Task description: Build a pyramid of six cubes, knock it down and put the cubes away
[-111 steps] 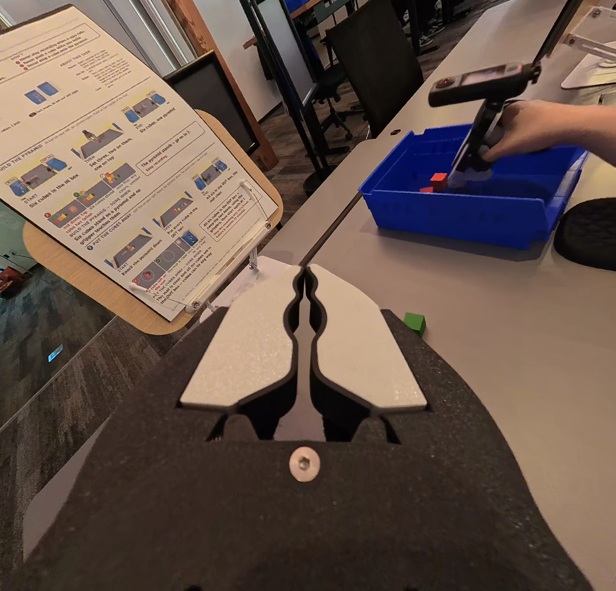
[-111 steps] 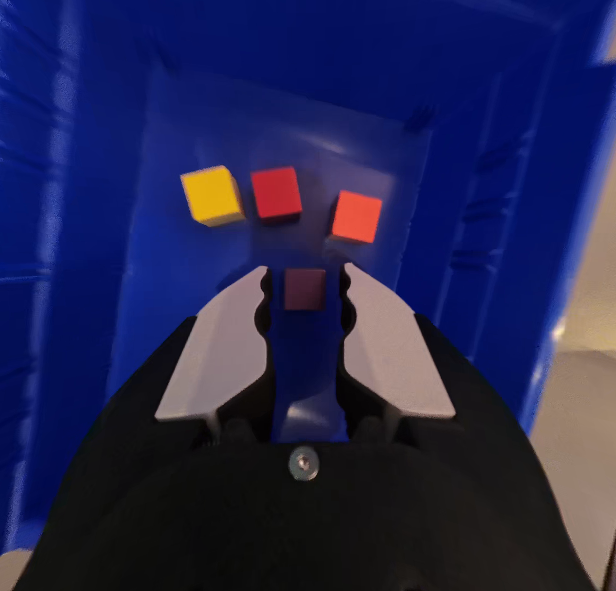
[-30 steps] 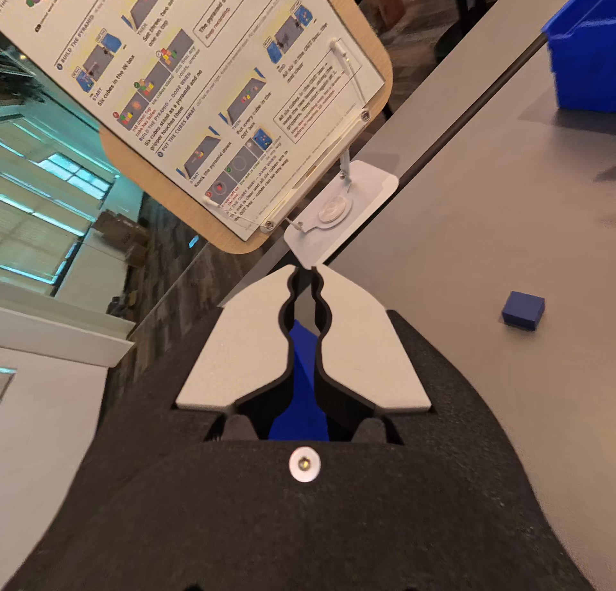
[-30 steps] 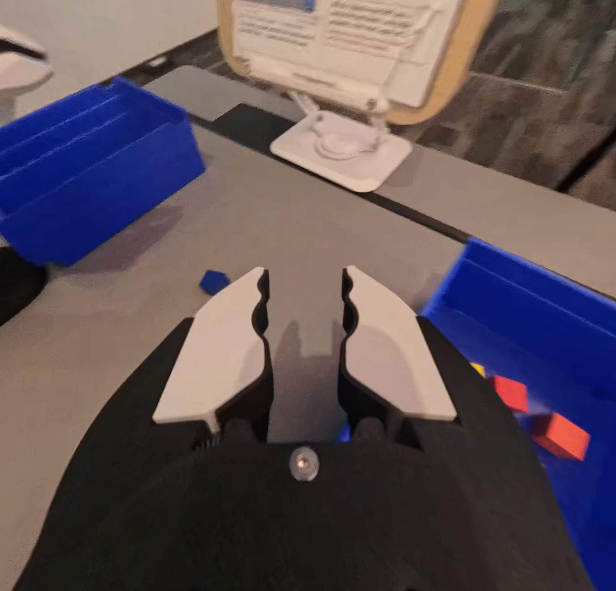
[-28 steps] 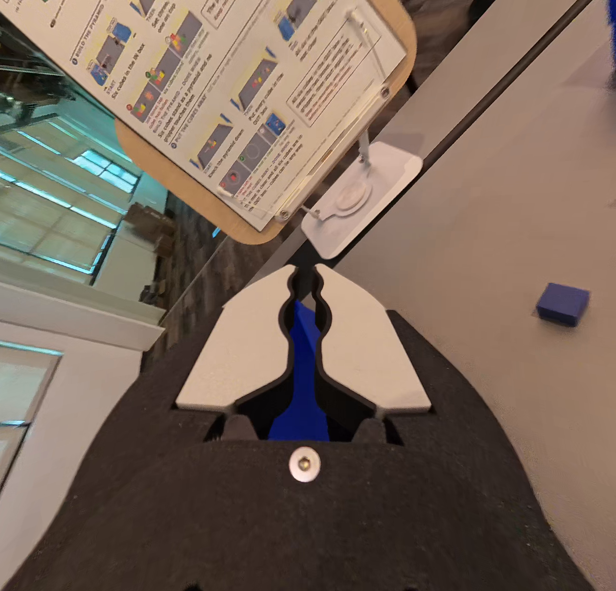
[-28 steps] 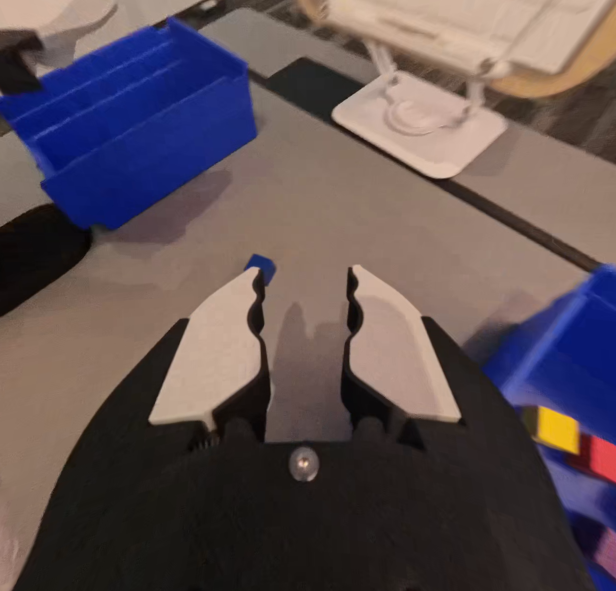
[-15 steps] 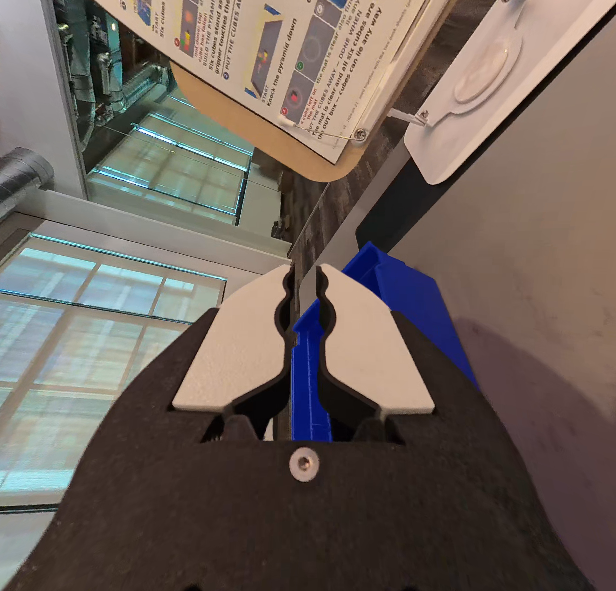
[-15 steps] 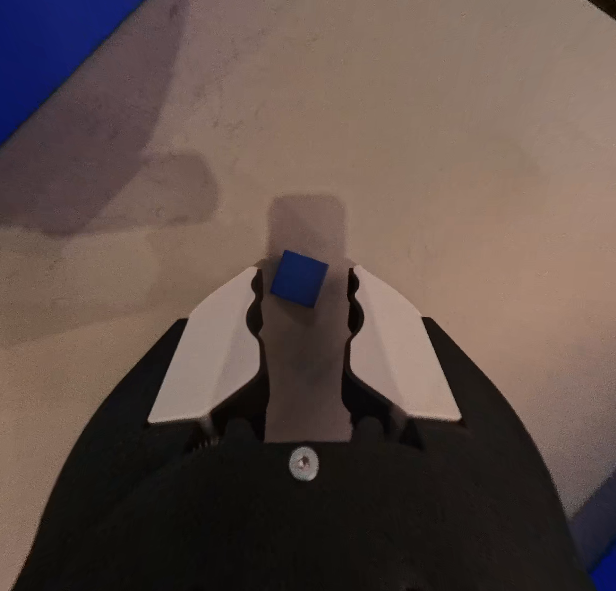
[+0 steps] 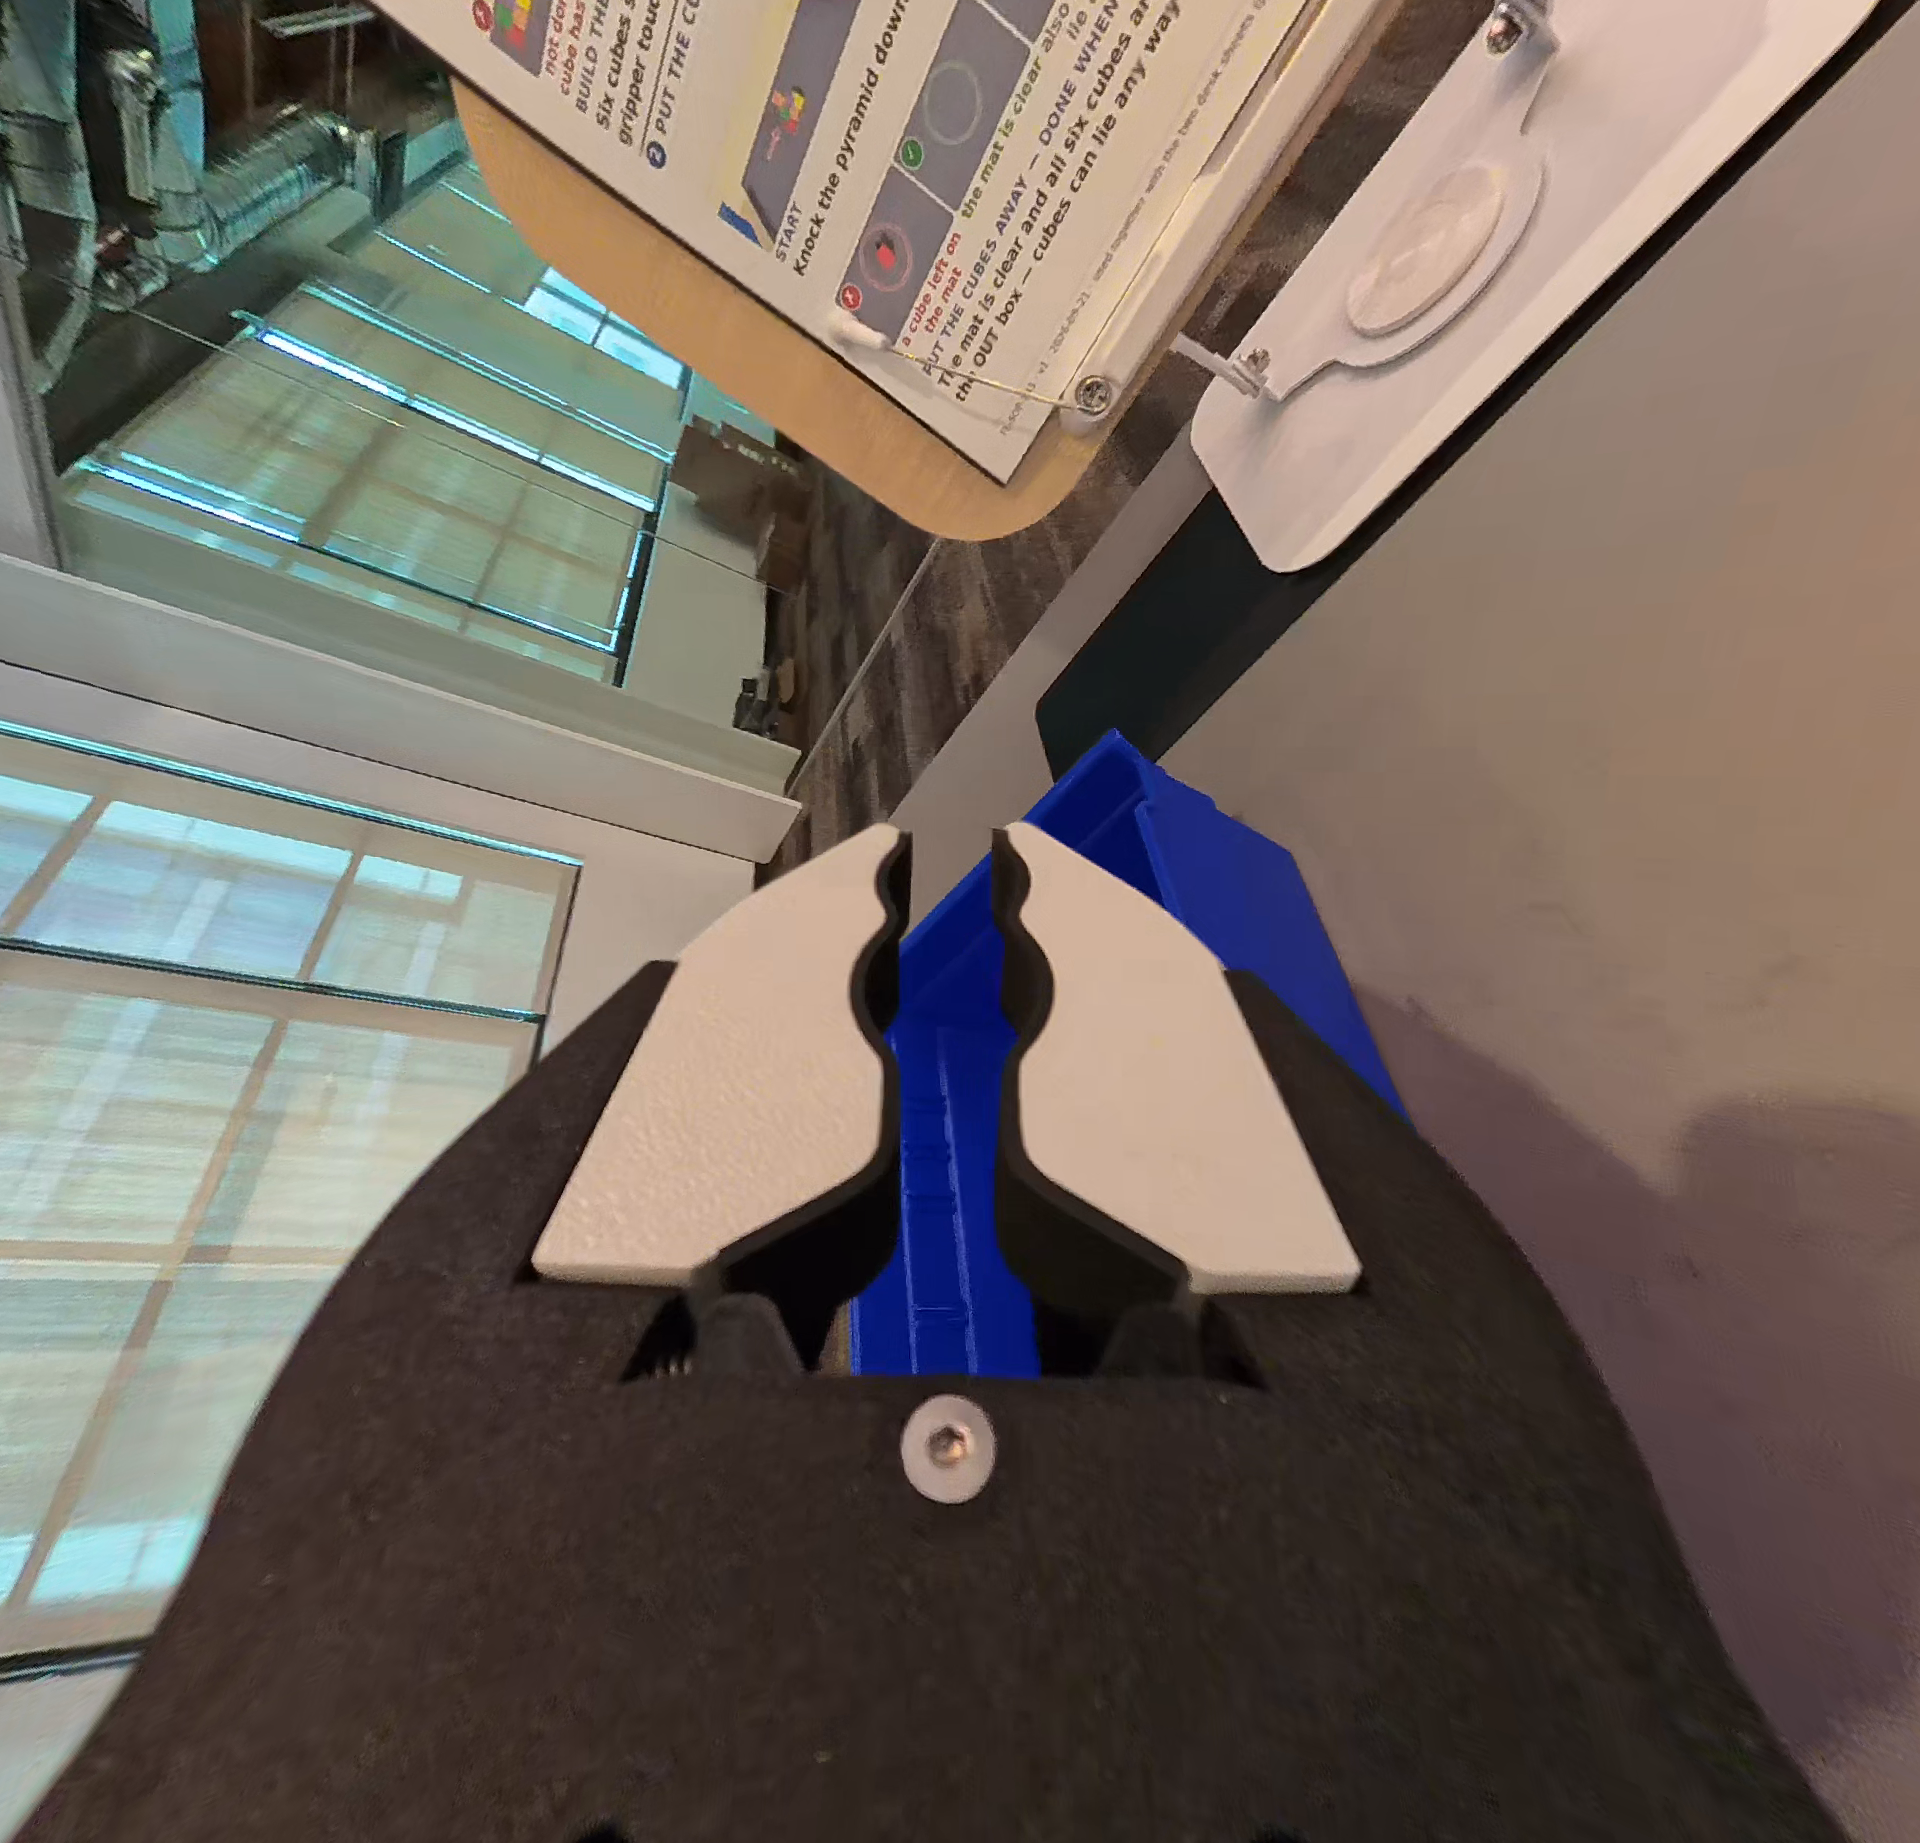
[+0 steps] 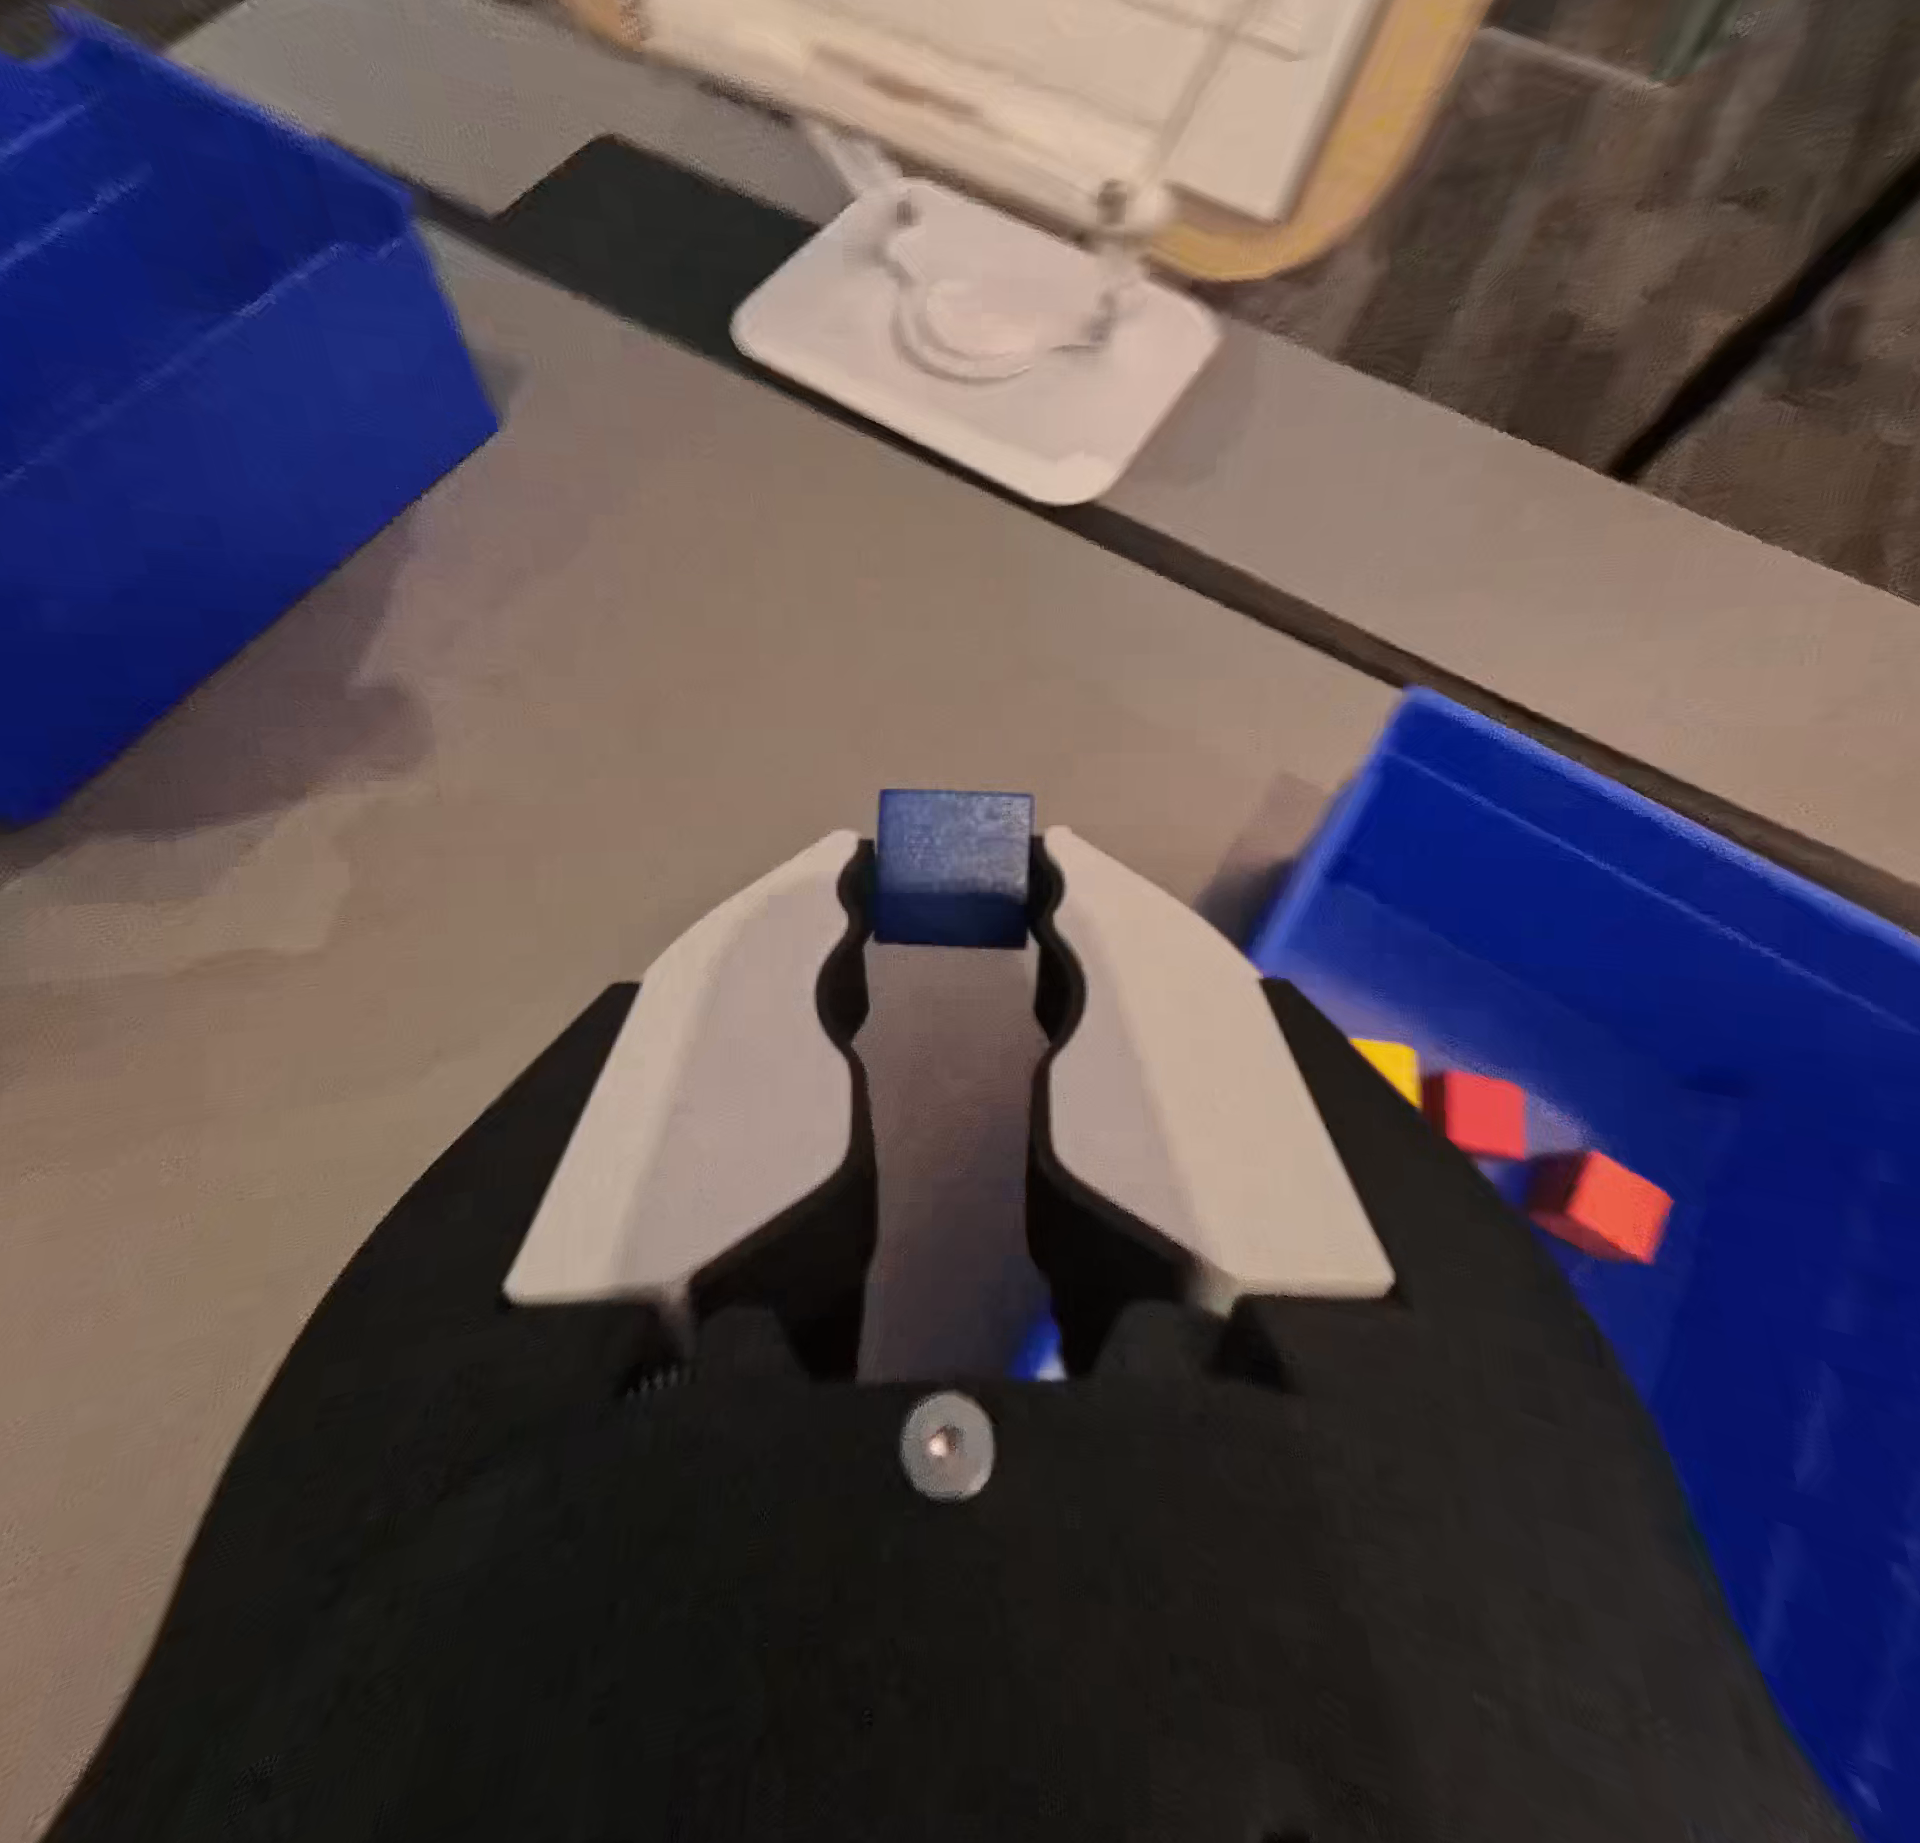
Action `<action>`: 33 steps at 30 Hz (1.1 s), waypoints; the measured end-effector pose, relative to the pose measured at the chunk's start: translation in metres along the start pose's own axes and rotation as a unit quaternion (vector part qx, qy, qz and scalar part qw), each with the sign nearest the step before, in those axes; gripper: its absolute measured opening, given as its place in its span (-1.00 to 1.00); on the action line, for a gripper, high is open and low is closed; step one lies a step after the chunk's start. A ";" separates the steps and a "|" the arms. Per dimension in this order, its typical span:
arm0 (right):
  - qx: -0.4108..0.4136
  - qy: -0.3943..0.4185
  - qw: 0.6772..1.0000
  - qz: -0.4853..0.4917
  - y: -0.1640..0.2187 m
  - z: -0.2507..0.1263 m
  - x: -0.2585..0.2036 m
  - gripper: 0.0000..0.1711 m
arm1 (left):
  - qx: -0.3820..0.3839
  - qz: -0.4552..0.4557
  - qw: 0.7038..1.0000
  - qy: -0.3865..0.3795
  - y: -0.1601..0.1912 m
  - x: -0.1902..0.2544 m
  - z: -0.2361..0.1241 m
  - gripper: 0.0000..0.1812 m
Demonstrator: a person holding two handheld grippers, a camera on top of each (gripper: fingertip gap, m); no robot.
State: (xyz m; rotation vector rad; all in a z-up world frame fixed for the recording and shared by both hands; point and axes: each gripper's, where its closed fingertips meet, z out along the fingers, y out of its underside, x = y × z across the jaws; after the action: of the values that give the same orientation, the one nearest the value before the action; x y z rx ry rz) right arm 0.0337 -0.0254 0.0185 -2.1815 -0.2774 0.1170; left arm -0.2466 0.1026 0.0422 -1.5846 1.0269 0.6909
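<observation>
On the grey table [image 10: 665,713], two blue bins [image 10: 187,380], instruction board [image 10: 997,17], windows [image 9: 260,962].

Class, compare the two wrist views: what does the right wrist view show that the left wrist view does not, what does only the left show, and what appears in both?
Only the right wrist view shows the right gripper shut on a blue cube, plus yellow, red and orange cubes lying in a blue bin.

Only the left wrist view shows the left gripper, nearly shut and empty, and large windows.

Both show the instruction board, its white stand base, the grey table and a blue bin.
</observation>
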 end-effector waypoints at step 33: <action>-0.253 0.199 0.923 0.212 0.207 -0.058 0.250 -0.32 | -0.039 -0.038 0.999 -0.003 0.024 -0.026 -0.004 -0.73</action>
State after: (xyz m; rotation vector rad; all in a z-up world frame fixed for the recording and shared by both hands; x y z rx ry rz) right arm 0.3196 -0.1274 -0.1112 -2.6828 0.4496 -0.1804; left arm -0.2799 0.1047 0.0540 -1.6794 0.9411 0.6910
